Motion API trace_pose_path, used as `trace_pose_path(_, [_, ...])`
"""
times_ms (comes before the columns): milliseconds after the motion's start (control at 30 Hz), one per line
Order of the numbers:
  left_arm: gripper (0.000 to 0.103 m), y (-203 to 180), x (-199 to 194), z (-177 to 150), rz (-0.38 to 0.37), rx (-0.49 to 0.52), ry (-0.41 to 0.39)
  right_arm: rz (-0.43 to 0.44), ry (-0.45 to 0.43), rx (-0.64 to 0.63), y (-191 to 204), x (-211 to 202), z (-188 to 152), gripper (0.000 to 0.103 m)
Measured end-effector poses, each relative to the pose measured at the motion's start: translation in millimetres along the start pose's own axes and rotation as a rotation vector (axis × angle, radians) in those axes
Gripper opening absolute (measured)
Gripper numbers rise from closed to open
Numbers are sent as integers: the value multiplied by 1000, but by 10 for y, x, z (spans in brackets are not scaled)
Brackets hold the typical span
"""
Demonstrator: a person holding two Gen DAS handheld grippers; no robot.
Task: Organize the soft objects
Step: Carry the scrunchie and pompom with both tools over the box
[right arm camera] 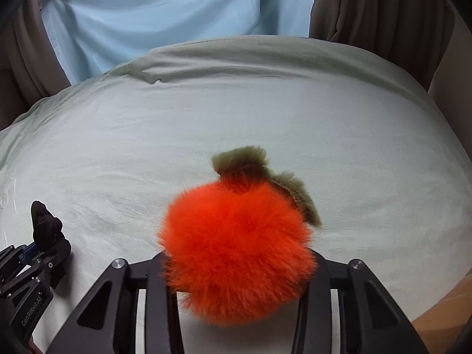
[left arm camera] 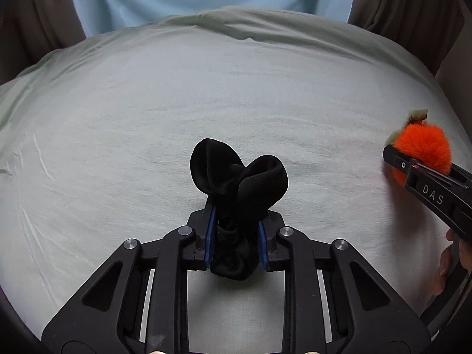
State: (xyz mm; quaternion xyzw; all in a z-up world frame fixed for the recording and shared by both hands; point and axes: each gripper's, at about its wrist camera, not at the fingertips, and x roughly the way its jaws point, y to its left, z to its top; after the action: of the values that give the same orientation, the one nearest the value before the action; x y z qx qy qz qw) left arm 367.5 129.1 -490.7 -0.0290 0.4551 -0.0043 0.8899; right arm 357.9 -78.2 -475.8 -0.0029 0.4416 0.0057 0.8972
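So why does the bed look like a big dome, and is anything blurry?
Left wrist view: the fisheye lens bulges the pale green bedsheet; the black bundled sock in the left tongs is sharp but too dark for detail. Right wrist view: same bulge, dark corners, and the fluffy orange plush fruit looks soft-edged; fur, closeness or motion, I cannot tell which.

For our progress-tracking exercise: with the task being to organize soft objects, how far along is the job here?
Done: nothing visibly sorted; no bin or pile shows. In hand: the left gripper is shut on the black sock, and the right gripper holds the orange plush fruit, both above the pale green sheet. Left: placing both somewhere.
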Motion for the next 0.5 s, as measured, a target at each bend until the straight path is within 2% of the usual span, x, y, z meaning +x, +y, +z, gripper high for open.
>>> trace_pose_path(200, [20, -7, -430, 135, -2, -11, -42, 25, -45, -30, 66, -517, 117, 36])
trace_pose_path(500, [20, -41, -1566, 322, 0, -46, -103, 83, -115, -35, 134, -1692, 315, 36])
